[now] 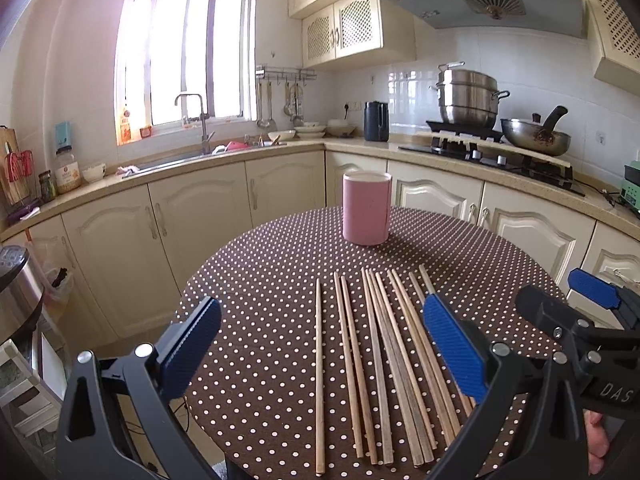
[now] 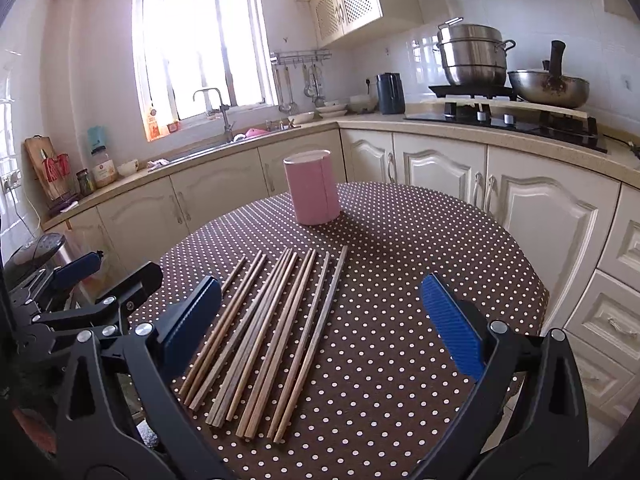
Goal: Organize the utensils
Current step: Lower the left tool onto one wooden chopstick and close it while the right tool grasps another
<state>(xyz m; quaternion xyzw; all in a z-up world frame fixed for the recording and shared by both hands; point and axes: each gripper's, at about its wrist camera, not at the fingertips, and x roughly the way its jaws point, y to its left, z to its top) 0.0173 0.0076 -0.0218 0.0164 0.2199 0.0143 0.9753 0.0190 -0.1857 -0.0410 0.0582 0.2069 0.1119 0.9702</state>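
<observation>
While both grippers, left [image 1: 322, 344] and right [image 2: 320, 320], are hanging with jaws spread and empty, chopsticks [image 1: 376, 364] are lying loose; pinching one mid-length suits lifting toward the cup [image 1: 367, 208] at 12 o'clock.

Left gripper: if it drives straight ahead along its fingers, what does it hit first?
Probably the pink cup, standing upright across the table. The left gripper is open above the row of chopsticks, which lie flat below that line. Height is hard to judge, so a lower path could scrape them first.
</observation>
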